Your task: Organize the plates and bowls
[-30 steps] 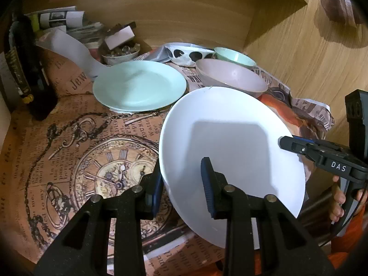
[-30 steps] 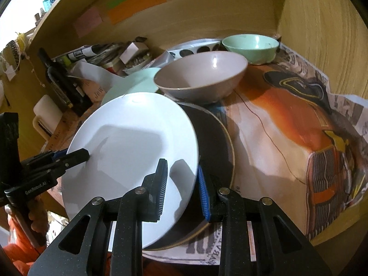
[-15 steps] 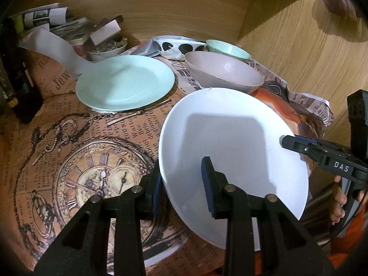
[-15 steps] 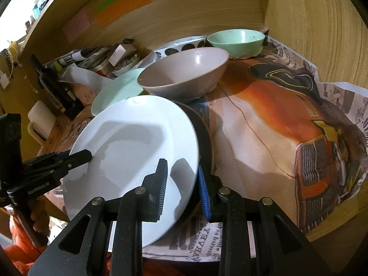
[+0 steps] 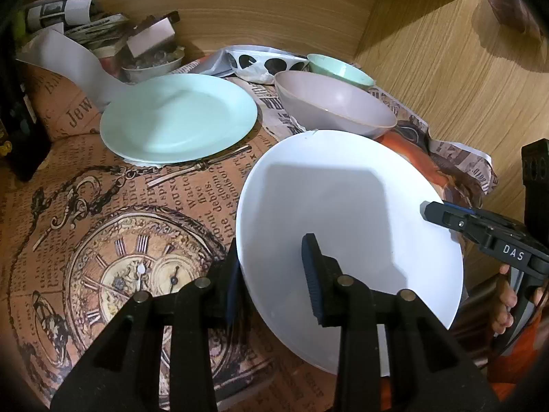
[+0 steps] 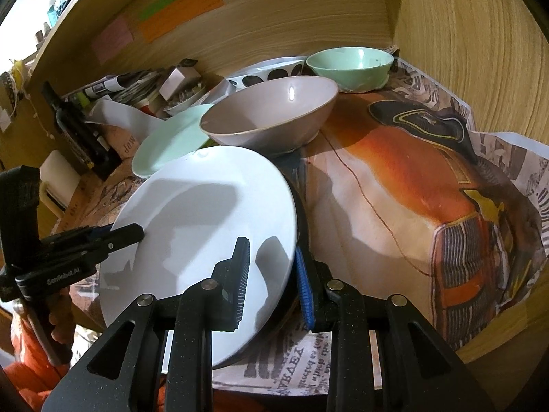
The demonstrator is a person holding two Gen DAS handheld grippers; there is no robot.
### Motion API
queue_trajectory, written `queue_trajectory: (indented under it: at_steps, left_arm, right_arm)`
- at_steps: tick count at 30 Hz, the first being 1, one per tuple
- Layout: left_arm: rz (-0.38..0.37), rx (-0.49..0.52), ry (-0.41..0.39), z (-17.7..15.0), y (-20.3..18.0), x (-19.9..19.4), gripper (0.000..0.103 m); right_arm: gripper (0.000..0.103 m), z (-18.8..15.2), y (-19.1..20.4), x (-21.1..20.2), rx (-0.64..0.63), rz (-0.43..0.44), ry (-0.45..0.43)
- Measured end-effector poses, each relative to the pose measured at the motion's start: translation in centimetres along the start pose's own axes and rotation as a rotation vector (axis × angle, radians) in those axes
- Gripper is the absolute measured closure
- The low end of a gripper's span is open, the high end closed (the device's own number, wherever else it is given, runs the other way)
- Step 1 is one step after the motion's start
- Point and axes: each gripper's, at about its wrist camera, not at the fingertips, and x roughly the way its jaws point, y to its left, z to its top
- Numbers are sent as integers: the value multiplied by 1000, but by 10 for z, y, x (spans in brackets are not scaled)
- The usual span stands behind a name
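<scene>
A white plate (image 5: 343, 206) (image 6: 206, 213) is held tilted above the table by both grippers. My left gripper (image 5: 272, 250) (image 6: 137, 233) is shut on its left rim, one finger under and one on top. My right gripper (image 6: 271, 250) (image 5: 429, 209) is shut on the opposite rim. A dark plate (image 6: 300, 206) lies directly under the white one at that rim. Behind it a mint plate (image 5: 178, 116) (image 6: 168, 140) lies flat. A pinkish-grey bowl (image 5: 333, 110) (image 6: 267, 116) and a mint bowl (image 5: 338, 68) (image 6: 350, 61) stand further back.
Wooden walls (image 5: 446, 68) close the back and right sides. A small bowl of clutter (image 5: 151, 63), rolled papers (image 5: 61, 10) and a dark bottle (image 6: 79, 130) crowd the back left. Printed paper with a clock picture (image 5: 103, 240) covers the table. A hand (image 5: 504, 298) grips the right tool.
The white plate stays clamped by both grippers. My left gripper has edged forward and slightly down toward the mint plate; the bowls now look a little nearer in the right wrist view.
</scene>
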Motion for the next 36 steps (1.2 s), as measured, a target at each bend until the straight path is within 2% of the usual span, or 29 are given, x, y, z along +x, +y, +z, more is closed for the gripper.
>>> queue_trajectory:
  at_steps: [15, 18, 25, 33, 36]
  left_arm:
    - [22, 32, -6, 3, -4, 6, 66]
    - [27, 38, -1, 4, -4, 9, 65]
    - [20, 28, -6, 8, -3, 10, 64]
    - [65, 35, -77, 15, 1, -13, 61]
    - [94, 53, -129, 18, 0, -26, 56]
  right_arm:
    - [79, 0, 1, -2, -20, -1, -2]
    - [79, -1, 2, -5, -36, -46, -16]
    - [79, 0, 1, -5, -39, -43, -25]
    - [78, 6, 4, -11, -35, -31, -54]
    - [76, 12, 11, -16, -53, -24, -75]
